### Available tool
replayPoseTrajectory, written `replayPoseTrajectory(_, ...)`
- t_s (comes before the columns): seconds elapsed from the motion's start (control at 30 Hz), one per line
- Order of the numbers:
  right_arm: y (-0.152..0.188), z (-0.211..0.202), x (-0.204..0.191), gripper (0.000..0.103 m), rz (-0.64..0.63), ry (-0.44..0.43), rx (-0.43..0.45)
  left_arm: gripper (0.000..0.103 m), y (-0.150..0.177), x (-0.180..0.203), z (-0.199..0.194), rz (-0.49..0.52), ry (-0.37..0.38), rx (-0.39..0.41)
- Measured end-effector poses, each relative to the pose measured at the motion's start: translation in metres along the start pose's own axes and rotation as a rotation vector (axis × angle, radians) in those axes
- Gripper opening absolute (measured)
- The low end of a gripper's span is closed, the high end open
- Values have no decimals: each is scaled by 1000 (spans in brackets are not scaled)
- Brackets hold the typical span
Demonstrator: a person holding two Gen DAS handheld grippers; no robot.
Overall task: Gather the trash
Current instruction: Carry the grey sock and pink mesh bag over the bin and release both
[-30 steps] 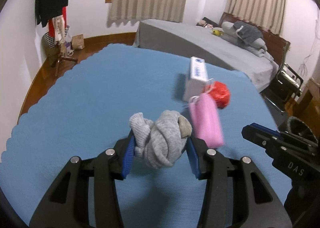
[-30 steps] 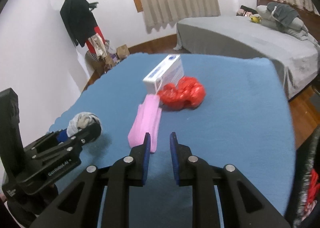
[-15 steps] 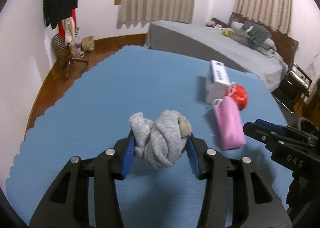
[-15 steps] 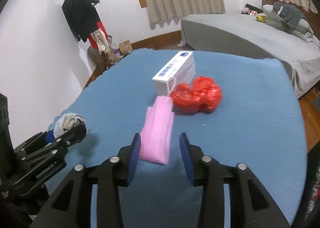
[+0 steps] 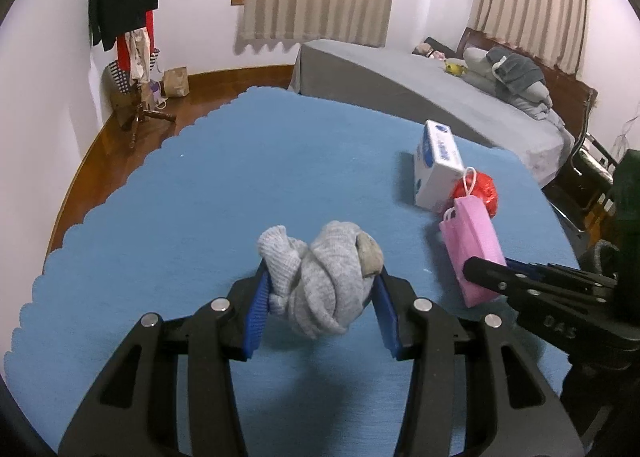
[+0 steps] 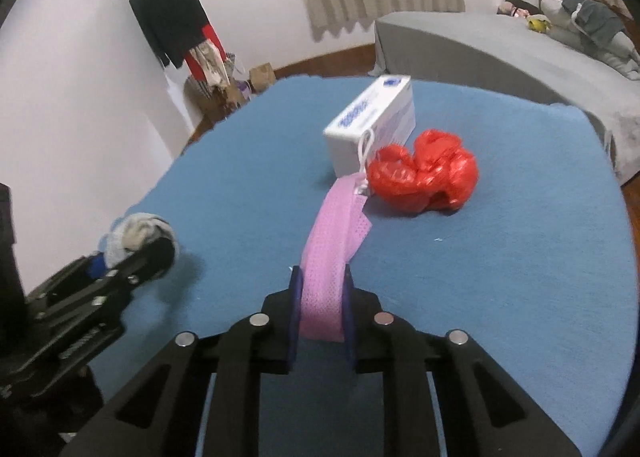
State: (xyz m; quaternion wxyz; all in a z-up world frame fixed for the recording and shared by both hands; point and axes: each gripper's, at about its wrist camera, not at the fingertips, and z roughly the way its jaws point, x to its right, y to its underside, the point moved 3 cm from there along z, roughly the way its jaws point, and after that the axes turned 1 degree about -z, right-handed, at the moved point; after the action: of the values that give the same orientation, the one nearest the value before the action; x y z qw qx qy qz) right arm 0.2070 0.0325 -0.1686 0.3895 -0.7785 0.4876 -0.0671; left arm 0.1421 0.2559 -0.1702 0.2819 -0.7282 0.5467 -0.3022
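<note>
My left gripper (image 5: 322,289) is shut on a balled-up grey sock (image 5: 332,257) and holds it just above the blue tablecloth (image 5: 208,193). In the right wrist view, my right gripper (image 6: 322,277) has its jaws closing. Its blue pads press on the near end of a pink face mask (image 6: 340,225). The rest of the mask stretches forward over the cloth towards a crumpled red plastic bag (image 6: 424,181) and a white box (image 6: 372,117). The left gripper (image 6: 160,253) with the sock (image 6: 136,229) shows at the left of that view.
A grey bed (image 5: 420,97) with pillows and clothes stands beyond the table. A coat stand (image 5: 128,17) with hanging clothes and a paper bag is in the far left corner. A dark chair (image 5: 592,173) stands by the table's right side.
My right gripper opened, slid forward around the near end of the pink mask and closed on it. The left gripper has kept its hold on the sock.
</note>
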Motion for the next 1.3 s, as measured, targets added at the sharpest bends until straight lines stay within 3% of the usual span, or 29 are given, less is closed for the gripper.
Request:
replayPoseTrajectory(0.23,-1,-59,14,18,3,14,88,45,-8,34,-19,41,36,35)
replayPoseTrajectory(0.6,9,-148,58,18,49,94,200,45,-15,123,-52,153,165,84)
replayPoseTrajectory(1.3,54,-267,146,18,174,329,304,45,10,275,-101,323,413,124)
